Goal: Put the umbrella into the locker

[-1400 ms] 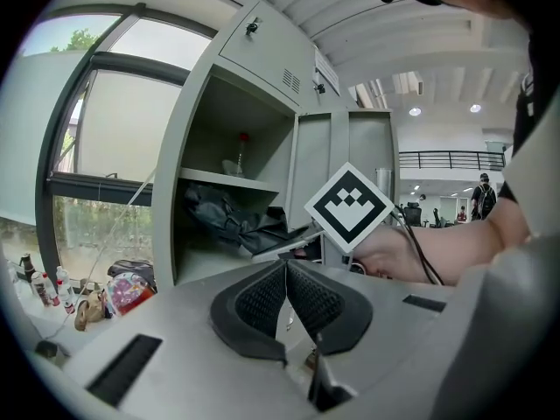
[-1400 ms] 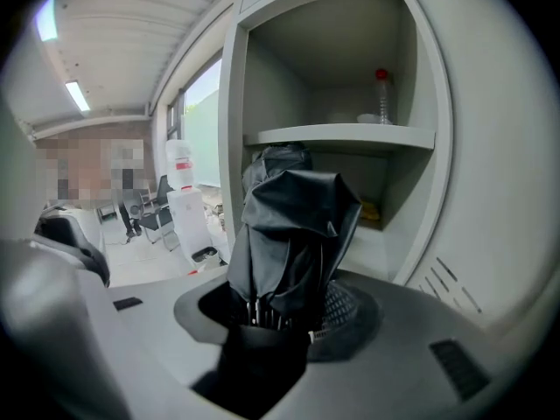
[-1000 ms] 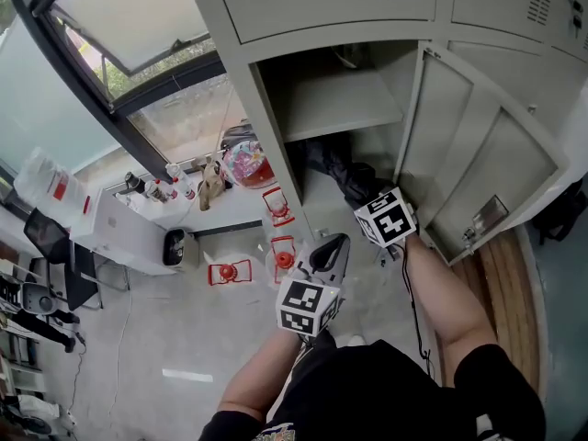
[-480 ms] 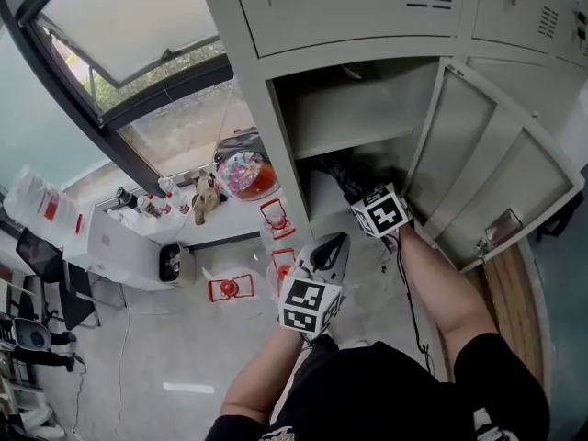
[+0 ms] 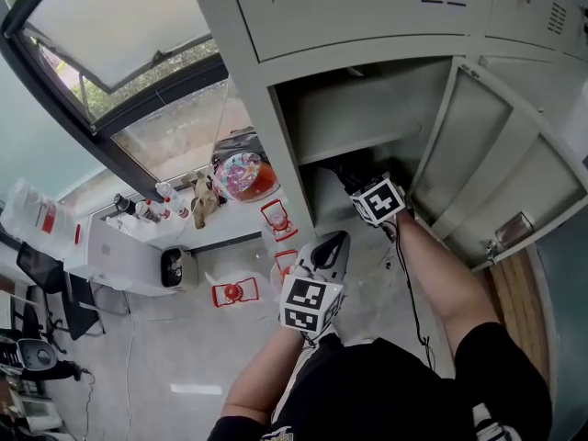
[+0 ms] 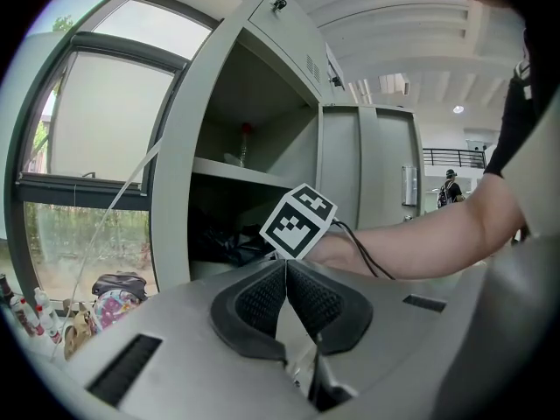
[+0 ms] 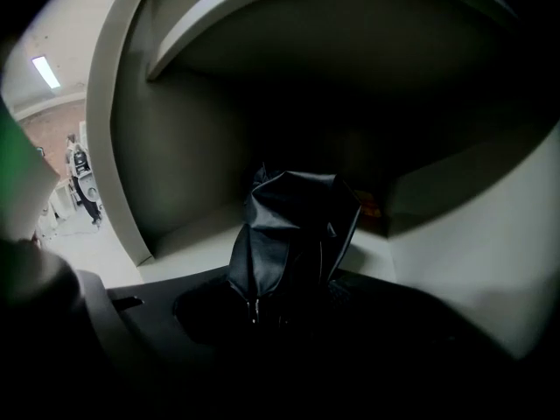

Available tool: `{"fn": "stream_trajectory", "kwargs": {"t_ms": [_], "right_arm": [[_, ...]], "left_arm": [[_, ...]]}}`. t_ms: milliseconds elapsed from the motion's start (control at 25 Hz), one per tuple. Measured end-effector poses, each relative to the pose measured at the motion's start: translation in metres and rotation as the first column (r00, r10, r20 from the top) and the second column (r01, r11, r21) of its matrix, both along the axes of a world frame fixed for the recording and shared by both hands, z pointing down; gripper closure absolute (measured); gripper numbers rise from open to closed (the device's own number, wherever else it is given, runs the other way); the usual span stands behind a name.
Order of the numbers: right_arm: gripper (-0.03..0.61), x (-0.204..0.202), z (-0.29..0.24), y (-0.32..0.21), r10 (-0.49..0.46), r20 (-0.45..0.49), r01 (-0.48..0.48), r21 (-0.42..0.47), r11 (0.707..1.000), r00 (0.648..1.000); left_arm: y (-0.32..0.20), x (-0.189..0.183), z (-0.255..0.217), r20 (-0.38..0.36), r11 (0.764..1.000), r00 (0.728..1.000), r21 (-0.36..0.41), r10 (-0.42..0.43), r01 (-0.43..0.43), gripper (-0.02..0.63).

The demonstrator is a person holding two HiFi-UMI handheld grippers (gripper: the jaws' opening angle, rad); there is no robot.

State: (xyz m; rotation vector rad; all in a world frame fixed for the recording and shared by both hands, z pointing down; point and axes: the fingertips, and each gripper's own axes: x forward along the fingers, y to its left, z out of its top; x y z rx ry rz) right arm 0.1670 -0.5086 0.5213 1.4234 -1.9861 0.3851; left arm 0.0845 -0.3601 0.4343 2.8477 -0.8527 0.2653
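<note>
The black folded umbrella (image 7: pixel 293 226) sticks out ahead of my right gripper (image 7: pixel 289 291), whose dark jaws are shut on its near end. Its far end lies inside the grey locker's lower compartment (image 7: pixel 188 234), under the shelf (image 5: pixel 358 118). In the head view the right gripper (image 5: pixel 360 186), with its marker cube, sits at the compartment's mouth and only a little of the umbrella (image 5: pixel 342 171) shows. My left gripper (image 5: pixel 331 246) hangs lower, outside the locker, shut and holding nothing. In the left gripper view its pads (image 6: pixel 262 300) meet at the tips, and the left gripper (image 6: pixel 285 265) faces the locker opening.
The locker door (image 5: pixel 501 168) stands open at the right. A window (image 5: pixel 119 53) is on the left, with a white table (image 5: pixel 138 242) carrying bottles and a colourful bag (image 5: pixel 243 175). Red items (image 5: pixel 231 292) lie on the floor. A cable (image 5: pixel 409 283) runs along my right forearm.
My right gripper has carried the umbrella further into the lower compartment, so less of it shows outside. The left gripper has kept about the same spot below it, still shut.
</note>
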Motion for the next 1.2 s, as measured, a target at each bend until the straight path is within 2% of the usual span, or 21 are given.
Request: {"fn": "stream_trajectory", "kwargs": {"t_ms": [480,640,1080,1200], "right_arm": [[0.317,0.008,0.015,-0.017,0.009,-0.045,-0.012,-0.065,0.998,0.999],[0.299,0.010,0.014,-0.018,0.014,-0.049,-0.016,-0.051,0.999,0.999],[0.259,0.018,0.004,-0.012,0.046,-0.054,-0.043,0.056,0.998,0.998],[0.256,0.014,-0.004,-0.002,0.047,-0.034,-0.045,0.055,0.997,0.998]], "left_arm": [[-0.011,-0.005,0.006,0.010,1.000,1.000,-0.007,0.018,-0.018,0.597],[-0.011,-0.005,0.009,0.008,1.000,1.000,-0.018,0.015,-0.015,0.597],[0.000,-0.001,0.013,0.001,0.999,1.000,-0.041,0.002,-0.002,0.597],[0.006,0.001,0.013,0.001,0.999,1.000,-0.040,0.000,0.000,0.597]]}}
